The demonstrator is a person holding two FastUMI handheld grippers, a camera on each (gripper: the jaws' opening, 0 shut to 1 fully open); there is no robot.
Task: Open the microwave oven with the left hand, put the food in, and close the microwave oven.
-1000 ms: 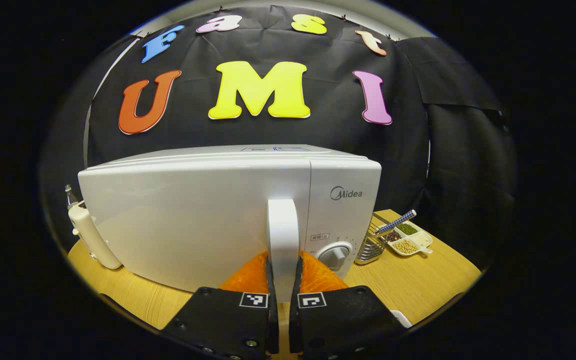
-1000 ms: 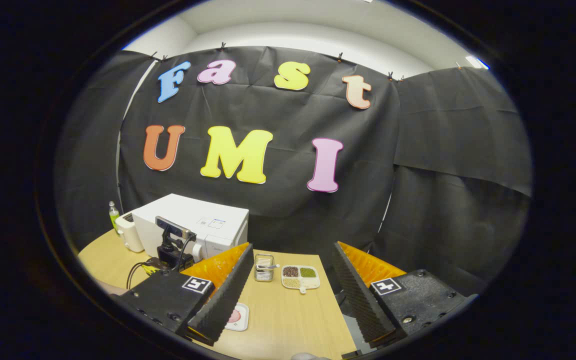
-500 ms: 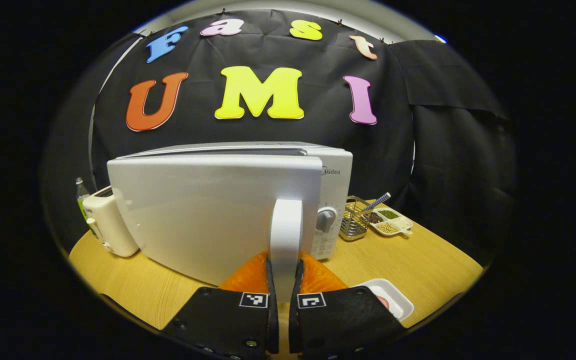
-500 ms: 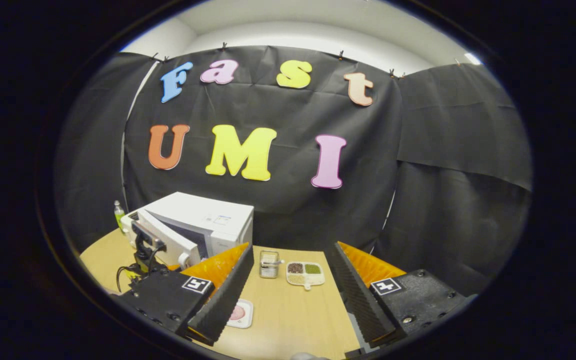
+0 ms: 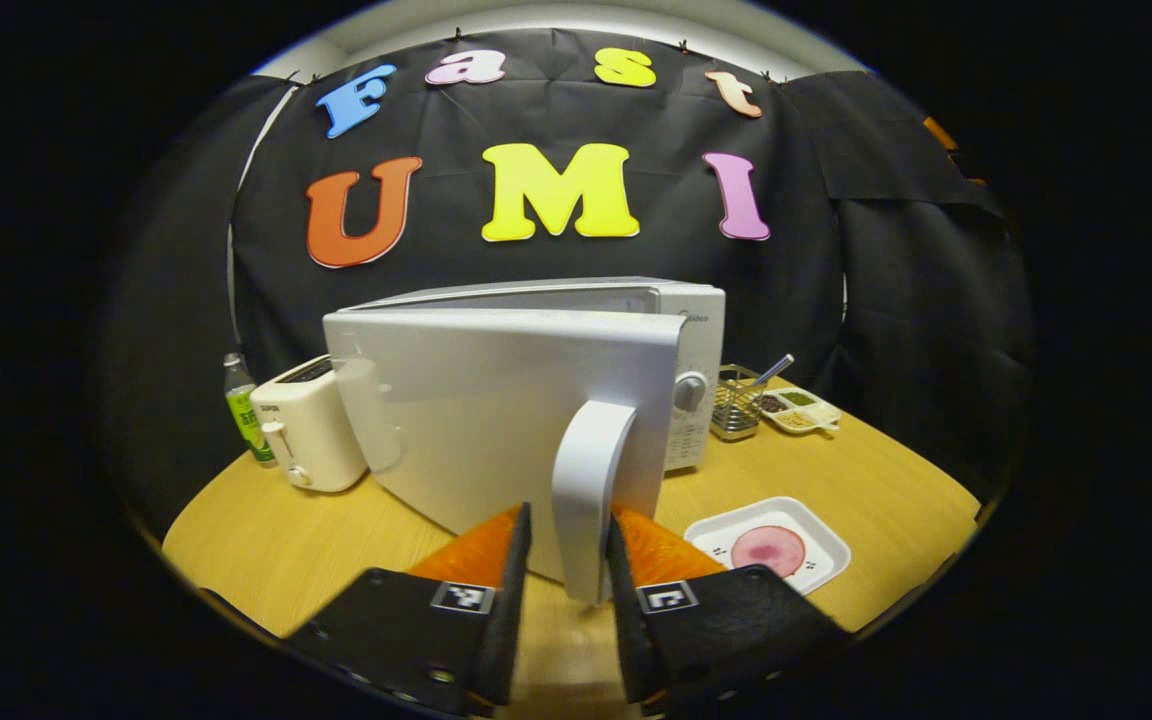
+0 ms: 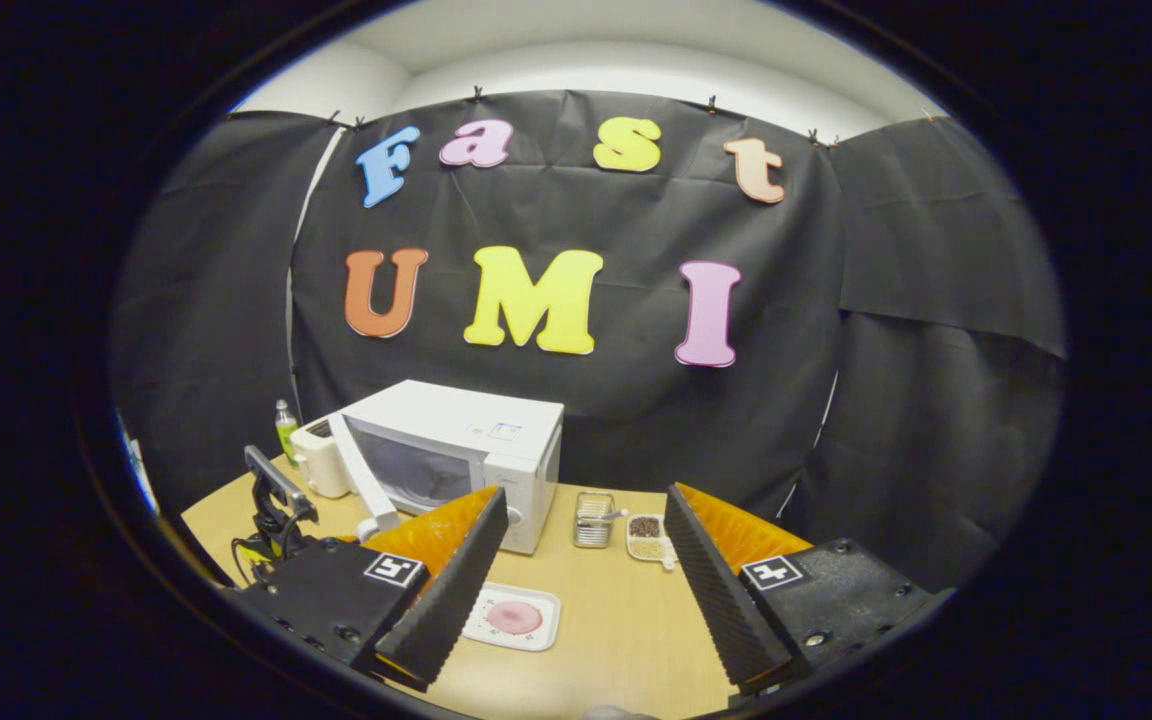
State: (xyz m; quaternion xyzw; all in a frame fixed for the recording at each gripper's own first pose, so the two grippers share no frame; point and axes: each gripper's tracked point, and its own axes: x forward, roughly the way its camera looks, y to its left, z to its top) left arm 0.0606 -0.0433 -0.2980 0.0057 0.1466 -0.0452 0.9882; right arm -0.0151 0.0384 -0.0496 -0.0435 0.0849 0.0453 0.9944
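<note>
Left gripper view showed the left gripper (image 5: 564, 590) with its fingers parted a little on either side of the door handle (image 5: 591, 480) of the microwave (image 5: 681, 330); a gap stood between each finger and the handle, so the gripper bracketed it without pressing on it. The door (image 5: 496, 420) was swung well out from the oven body, which counts as the opening step being done or nearly so. The food, a pink round slice on a white tray (image 5: 826, 545), lay on the wooden table (image 5: 896, 490) just to the right of the door and in front of the oven, not yet lifted. Right gripper view showed the right gripper (image 6: 581, 580) spread wide and holding nothing, hovering above the table, with the tray below and between its fingers, nearer the left one. The oven cavity (image 6: 416, 470) looked open and bare as far as could be seen. Still to do, by this reading: pick up the tray, carry it past the door edge into the cavity, set it down, withdraw, and swing the door shut. A toaster (image 5: 311, 435) and a green bottle (image 5: 239, 408) stood left of the oven, out of the way.
</note>
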